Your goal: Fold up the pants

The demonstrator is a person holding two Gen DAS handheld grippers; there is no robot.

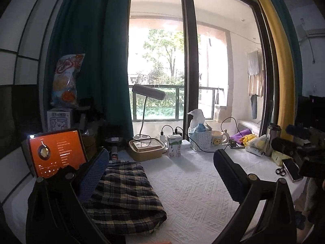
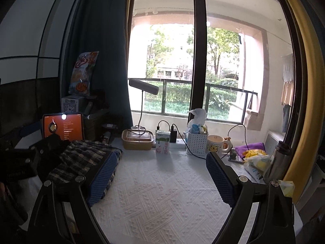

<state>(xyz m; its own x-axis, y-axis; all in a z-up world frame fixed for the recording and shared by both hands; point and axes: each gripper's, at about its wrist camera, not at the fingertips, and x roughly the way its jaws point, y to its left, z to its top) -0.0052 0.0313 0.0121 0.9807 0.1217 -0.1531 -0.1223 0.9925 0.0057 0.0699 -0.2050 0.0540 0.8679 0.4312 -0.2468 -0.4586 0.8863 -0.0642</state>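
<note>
The plaid pants (image 1: pixel 124 193) lie folded into a compact bundle on the white textured table cover (image 1: pixel 193 193), at the left. My left gripper (image 1: pixel 162 174) is open and empty, with its left finger (image 1: pixel 95 174) over the bundle's left edge. In the right wrist view the pants (image 2: pixel 81 158) sit at the left, partly behind my right gripper's left finger (image 2: pixel 103 179). My right gripper (image 2: pixel 162 177) is open and empty above the bare cover (image 2: pixel 162 203). The right gripper's body also shows at the right edge of the left wrist view (image 1: pixel 300 148).
A tablet with an orange screen (image 1: pixel 56 154) stands at the left. Along the back are a lunch box (image 1: pixel 146 148), a milk carton (image 1: pixel 174 145), a white basket (image 1: pixel 203 140), a mug (image 1: pixel 218 139), a desk lamp (image 1: pixel 148 93) and cables. A steel flask (image 2: pixel 278 158), wipes and a phone (image 1: pixel 291 169) lie at the right.
</note>
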